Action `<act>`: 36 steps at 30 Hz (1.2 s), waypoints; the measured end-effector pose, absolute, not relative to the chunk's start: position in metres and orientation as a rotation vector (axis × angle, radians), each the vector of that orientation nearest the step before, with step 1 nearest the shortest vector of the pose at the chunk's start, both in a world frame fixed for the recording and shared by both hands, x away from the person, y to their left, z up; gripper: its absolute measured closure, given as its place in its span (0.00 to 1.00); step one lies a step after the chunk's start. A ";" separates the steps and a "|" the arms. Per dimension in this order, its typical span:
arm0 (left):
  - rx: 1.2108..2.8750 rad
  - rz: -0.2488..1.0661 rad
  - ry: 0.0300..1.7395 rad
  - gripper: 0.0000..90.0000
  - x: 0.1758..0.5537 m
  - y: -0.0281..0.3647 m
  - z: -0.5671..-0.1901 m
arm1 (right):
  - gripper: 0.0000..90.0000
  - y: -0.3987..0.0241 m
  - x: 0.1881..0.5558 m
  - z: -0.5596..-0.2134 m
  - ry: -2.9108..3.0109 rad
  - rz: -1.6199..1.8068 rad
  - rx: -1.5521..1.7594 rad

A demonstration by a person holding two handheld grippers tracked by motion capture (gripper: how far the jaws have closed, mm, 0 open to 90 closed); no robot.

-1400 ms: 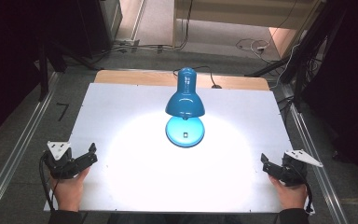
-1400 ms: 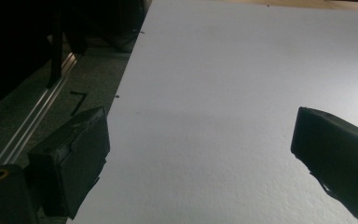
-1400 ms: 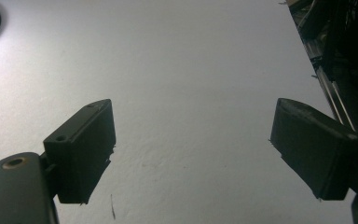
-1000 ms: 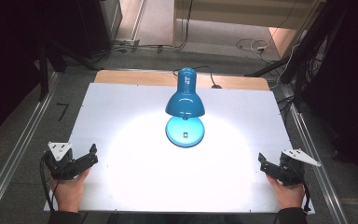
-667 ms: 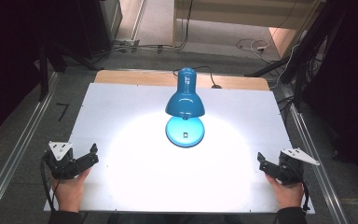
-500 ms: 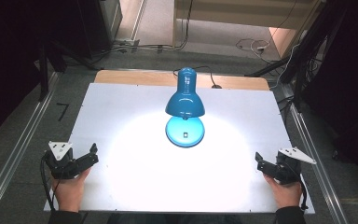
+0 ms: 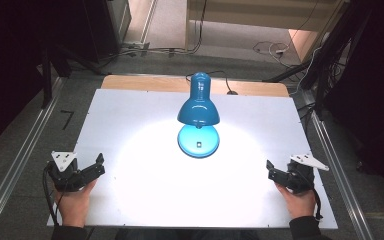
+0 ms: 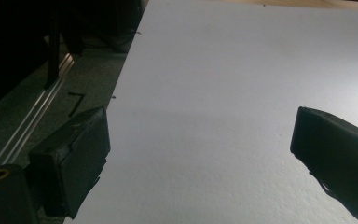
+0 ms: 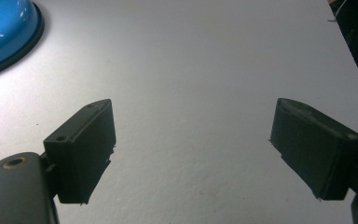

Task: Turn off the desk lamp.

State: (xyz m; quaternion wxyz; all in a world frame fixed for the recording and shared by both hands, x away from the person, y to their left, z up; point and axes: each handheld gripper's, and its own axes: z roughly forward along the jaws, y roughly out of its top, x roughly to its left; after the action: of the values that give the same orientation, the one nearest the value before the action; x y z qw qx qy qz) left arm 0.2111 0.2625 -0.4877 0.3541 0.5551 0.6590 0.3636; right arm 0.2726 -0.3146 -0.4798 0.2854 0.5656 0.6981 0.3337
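Near the person, the left gripper [image 7: 91, 171] and right gripper [image 7: 275, 172] rest on the white surface [image 7: 130, 125], jaws apart and empty. Beyond them stands the lit blue lamp [image 7: 198, 116]. A careless reach could tip it. The right gripper has crept lampward; the left hasn't moved.

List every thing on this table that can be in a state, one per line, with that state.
Blue desk lamp: switched on, upright on its round base, shade aimed down, casting a bright pool on the white table.
Left gripper: open, empty, held low at the table's near left corner.
Right gripper: open, empty, held low at the near right edge, pointing towards the lamp.
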 end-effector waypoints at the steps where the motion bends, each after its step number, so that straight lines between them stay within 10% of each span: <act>1: 1.435 0.941 1.705 0.06 0.211 0.263 -0.488 | 0.14 -0.314 0.273 -0.480 1.870 0.893 1.510; 36: 1.419 0.935 1.721 0.06 0.210 0.267 -0.488 | 0.14 -0.276 0.290 -0.471 1.905 0.944 1.458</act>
State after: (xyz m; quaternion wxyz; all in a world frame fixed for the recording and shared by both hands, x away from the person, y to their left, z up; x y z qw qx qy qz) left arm 0.2102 0.2666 -0.4880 0.3539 0.5487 0.6655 0.3616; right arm 0.2903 -0.2760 -0.4712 0.2782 0.5431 0.7099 0.3516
